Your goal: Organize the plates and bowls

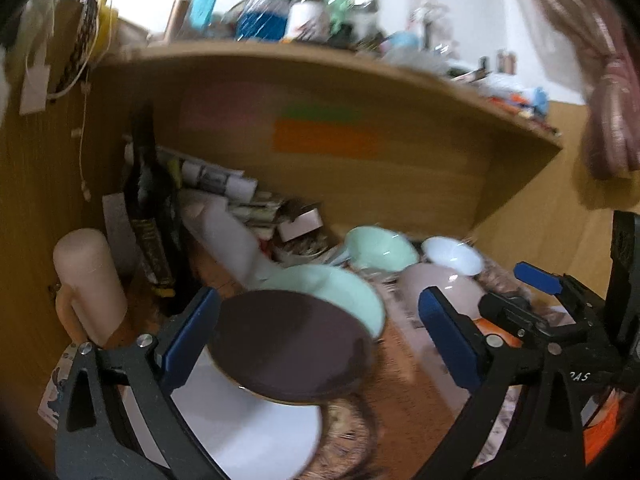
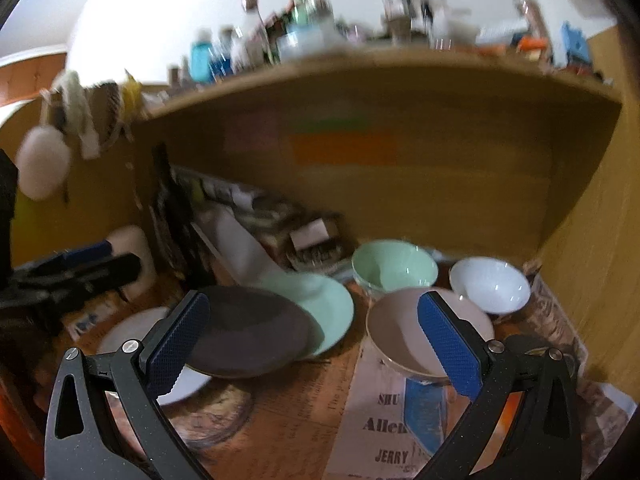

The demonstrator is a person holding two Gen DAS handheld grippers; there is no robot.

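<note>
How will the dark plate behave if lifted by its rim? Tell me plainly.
The dark plate looks rigid and glazed, so probably slippery and breakable. It lies overlapping the white plate and the mint plate, so lifting it may well scrape or shift them.

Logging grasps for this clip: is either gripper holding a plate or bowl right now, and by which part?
Nothing is held. The left gripper and the right gripper both stand open, nothing between their pads.
</note>
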